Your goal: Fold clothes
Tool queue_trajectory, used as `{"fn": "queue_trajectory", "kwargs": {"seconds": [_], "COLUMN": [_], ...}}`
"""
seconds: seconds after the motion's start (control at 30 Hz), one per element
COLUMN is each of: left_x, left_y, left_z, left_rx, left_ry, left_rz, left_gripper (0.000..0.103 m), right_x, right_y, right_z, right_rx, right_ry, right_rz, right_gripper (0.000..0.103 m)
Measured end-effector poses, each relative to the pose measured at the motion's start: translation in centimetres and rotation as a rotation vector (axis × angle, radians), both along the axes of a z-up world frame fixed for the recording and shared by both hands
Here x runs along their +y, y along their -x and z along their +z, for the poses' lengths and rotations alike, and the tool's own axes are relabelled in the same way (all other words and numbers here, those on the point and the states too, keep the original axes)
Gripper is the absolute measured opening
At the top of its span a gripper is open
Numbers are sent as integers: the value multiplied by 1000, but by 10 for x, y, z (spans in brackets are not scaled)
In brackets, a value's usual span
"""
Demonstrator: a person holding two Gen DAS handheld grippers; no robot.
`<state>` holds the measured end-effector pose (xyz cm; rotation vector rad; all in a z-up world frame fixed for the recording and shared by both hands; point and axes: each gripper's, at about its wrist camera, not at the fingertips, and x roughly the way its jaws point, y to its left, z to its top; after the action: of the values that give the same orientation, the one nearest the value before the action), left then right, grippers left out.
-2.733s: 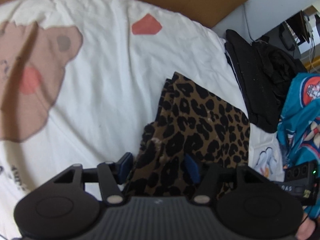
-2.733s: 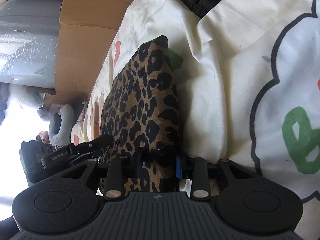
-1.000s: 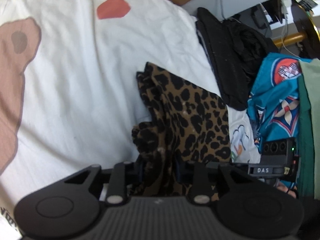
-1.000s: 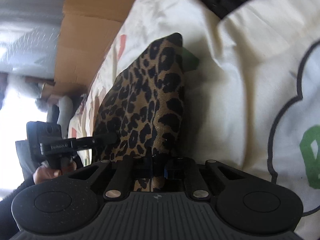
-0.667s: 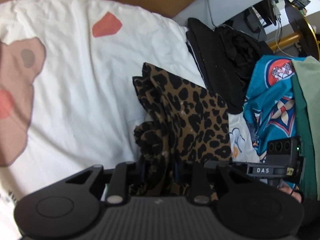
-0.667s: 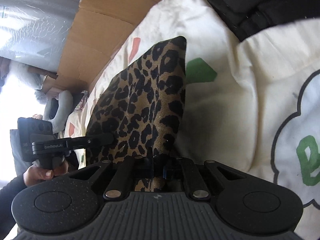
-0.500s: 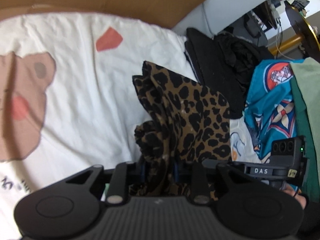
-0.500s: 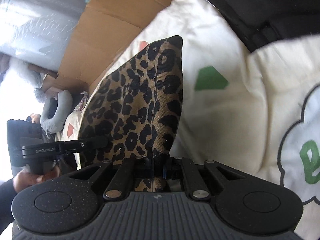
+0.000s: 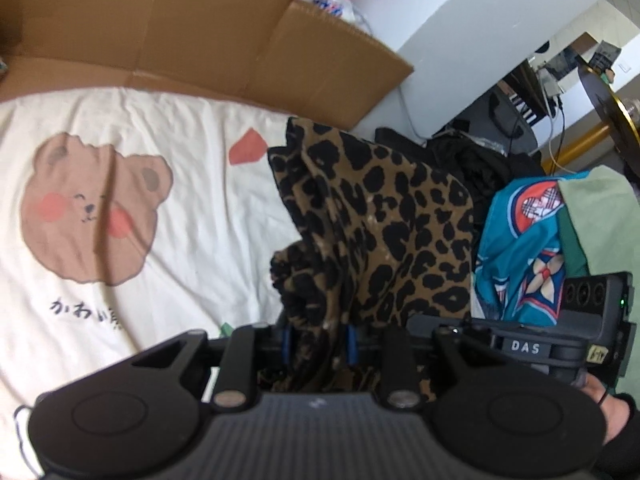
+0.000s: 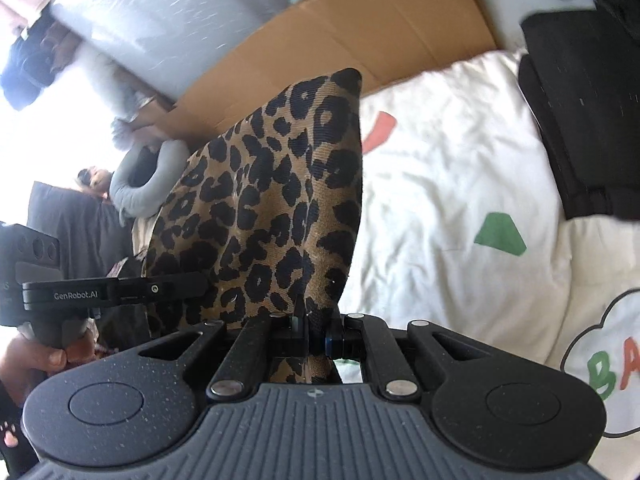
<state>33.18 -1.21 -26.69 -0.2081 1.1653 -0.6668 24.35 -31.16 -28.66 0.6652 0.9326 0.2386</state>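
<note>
In the left wrist view, the folded garment point(image 9: 384, 236) is held at lower centre between the left tongs point(image 9: 318, 340), raised above the bed sheet point(image 9: 192, 184) spread to its left. A cardboard sheet point(image 9: 224, 36) is seen behind, and piled clothes point(image 9: 520, 240) lie at right.

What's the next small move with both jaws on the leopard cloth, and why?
Probably carry the held edge forward and lower it toward the far edge. Both the left gripper and right gripper are clamped on the leopard cloth, which is raised off the sheet and bunched near the left one, so the fold isn't laid down yet.
</note>
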Motion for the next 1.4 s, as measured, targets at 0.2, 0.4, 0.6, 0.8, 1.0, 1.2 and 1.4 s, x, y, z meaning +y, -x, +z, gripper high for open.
{"fn": "queue_trajectory", "kwargs": {"seconds": [0.2, 0.4, 0.6, 0.8, 1.0, 1.2, 1.4], "left_x": [6, 2, -4, -13, -20, -35, -59], "left_y": [20, 42, 65, 84, 95, 102, 112], "left_z": [52, 101, 142, 175, 202, 237, 280], "left_rx": [-59, -124, -182, -226, -267, -323, -393], "left_ry": [23, 30, 45, 63, 113, 137, 162], "left_rz": [38, 47, 64, 62, 69, 62, 48], "left_gripper": [26, 26, 25, 25, 25, 25, 25], "right_x": [6, 4, 0, -10, -20, -31, -56], "right_y": [5, 12, 23, 32, 42, 52, 58], "right_z": [52, 99, 144, 187, 230, 274, 326], "right_rx": [-49, -94, -145, -195, -246, -298, -344], "right_ry": [41, 66, 99, 132, 161, 185, 184], "right_rz": [36, 55, 58, 47, 35, 9, -14], "right_gripper": [5, 5, 5, 5, 5, 5, 5]}}
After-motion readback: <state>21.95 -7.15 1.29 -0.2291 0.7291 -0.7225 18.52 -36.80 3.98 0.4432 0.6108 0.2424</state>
